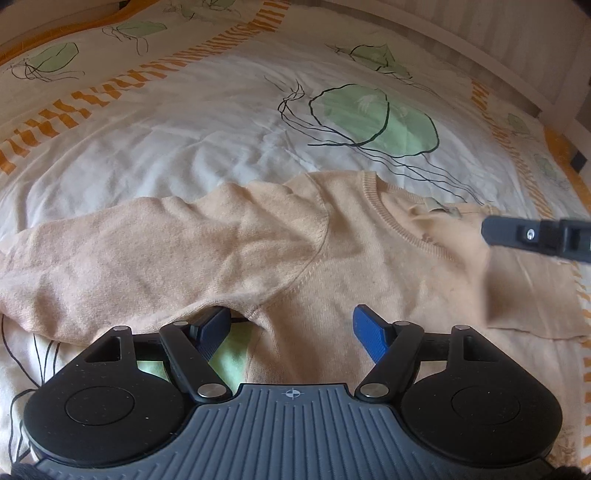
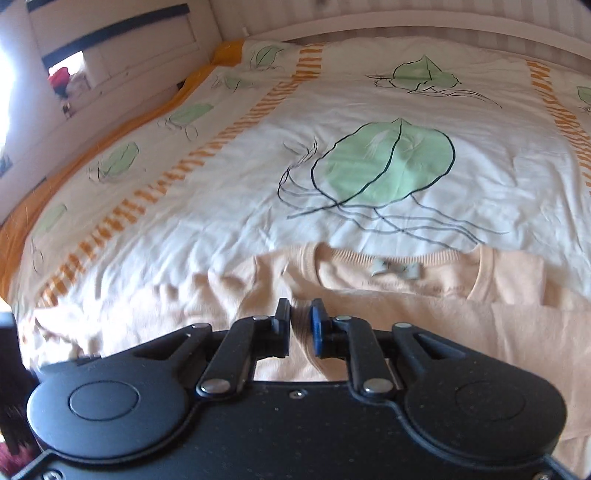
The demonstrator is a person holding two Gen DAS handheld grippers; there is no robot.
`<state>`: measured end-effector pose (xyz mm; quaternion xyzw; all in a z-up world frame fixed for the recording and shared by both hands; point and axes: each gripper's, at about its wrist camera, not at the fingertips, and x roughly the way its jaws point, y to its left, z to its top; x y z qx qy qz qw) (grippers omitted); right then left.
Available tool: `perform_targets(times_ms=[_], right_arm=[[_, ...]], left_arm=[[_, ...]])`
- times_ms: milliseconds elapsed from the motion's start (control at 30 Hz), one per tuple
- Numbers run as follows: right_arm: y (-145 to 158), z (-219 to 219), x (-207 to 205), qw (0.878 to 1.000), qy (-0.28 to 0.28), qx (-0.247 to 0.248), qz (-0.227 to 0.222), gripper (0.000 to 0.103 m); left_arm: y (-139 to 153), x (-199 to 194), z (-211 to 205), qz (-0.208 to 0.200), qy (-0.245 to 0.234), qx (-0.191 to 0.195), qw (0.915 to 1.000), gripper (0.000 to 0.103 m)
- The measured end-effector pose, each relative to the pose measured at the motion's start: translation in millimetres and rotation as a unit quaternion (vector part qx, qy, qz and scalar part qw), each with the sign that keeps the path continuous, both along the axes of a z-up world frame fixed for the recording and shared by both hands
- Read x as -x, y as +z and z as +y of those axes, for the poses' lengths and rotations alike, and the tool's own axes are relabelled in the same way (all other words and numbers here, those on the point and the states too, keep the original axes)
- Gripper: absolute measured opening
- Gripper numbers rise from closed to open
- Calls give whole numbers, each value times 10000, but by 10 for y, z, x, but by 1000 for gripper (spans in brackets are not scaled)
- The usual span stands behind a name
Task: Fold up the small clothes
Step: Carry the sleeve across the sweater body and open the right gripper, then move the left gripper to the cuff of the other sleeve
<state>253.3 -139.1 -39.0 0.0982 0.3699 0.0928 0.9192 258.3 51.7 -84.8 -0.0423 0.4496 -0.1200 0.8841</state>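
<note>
Pinching a raised fold of the peach sweater (image 2: 424, 306), right gripper (image 2: 300, 325) has fingers nearly together w/ fabric between; left gripper (image 1: 291, 332) fingers wide apart, low over the sweater's armpit, holding nothing; sweater spread on the patterned bedsheet (image 1: 184, 140).

Beneath me spreads a white bedspread (image 2: 229, 206) printed with green jellyfish (image 2: 388, 170) and orange stripes (image 2: 110, 225); beyond, a white wall (image 2: 424, 14).
</note>
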Motion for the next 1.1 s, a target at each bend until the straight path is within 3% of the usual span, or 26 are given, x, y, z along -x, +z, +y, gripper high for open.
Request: perform_targets(times_ms=[267, 400, 533, 667, 900, 1000, 1100], right_arm=[[-293, -205, 626, 9963, -367, 778, -19, 24], [-486, -384, 968, 9950, -677, 713, 179, 24], [-631, -459, 1168, 9942, -818, 650, 237, 26], [-684, -417, 1278, 9940, -757, 794, 28, 46], [-756, -374, 1351, 9933, -698, 913, -143, 56], [-783, -424, 1392, 9947, -701, 725, -196, 59], [-803, -460, 1433, 9956, -671, 606, -254, 60]], left_arm=[[-27, 12, 51, -69, -72, 527, 9986, 72], [3, 6, 21, -103, -145, 557, 9983, 72], [65, 7, -99, -177, -280, 358, 9988, 72], [146, 5, -240, -224, -373, 58, 9990, 72], [263, 183, -177, -268, 367, -614, 9971, 72], [335, 252, -138, -331, 494, -715, 9957, 72], [473, 272, -236, -566, 130, -539, 9969, 72]])
